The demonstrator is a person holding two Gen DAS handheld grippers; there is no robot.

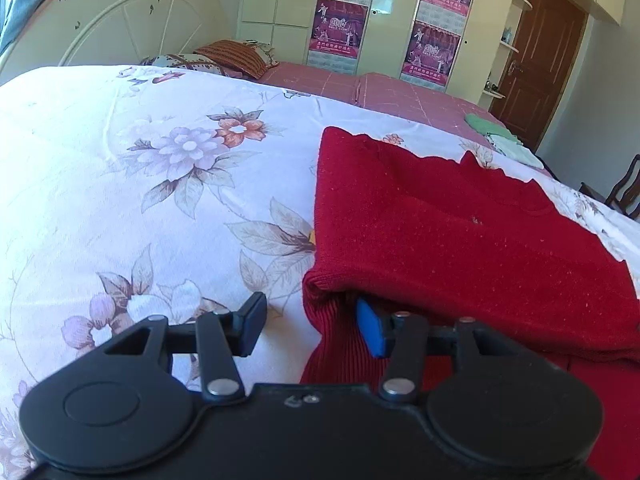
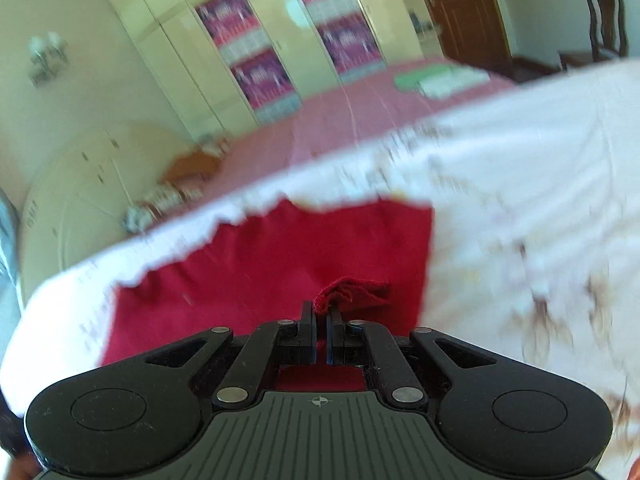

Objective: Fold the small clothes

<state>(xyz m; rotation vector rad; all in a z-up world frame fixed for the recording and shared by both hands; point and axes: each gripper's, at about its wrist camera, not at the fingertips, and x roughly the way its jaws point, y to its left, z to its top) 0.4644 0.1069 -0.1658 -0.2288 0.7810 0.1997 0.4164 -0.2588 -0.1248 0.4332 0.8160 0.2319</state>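
A red knit garment [image 1: 460,232] lies partly folded on a white floral quilt [image 1: 140,168]. My left gripper [image 1: 312,320] is open at the garment's near left corner; its blue-padded right finger [image 1: 370,330] is tucked under the folded edge, and its left finger [image 1: 252,320] rests over the quilt. In the blurred right wrist view, my right gripper [image 2: 321,316] is shut on a bunched fold of the red garment [image 2: 352,290], with the rest of the garment [image 2: 260,272] spread beyond it.
Folded green and white clothes [image 1: 496,136] lie at the bed's far corner on a pink sheet [image 1: 400,92]. Pillows [image 1: 224,58] sit by the headboard [image 1: 132,20]. Wardrobes, a brown door [image 1: 540,60] and a chair [image 1: 624,188] stand beyond the bed.
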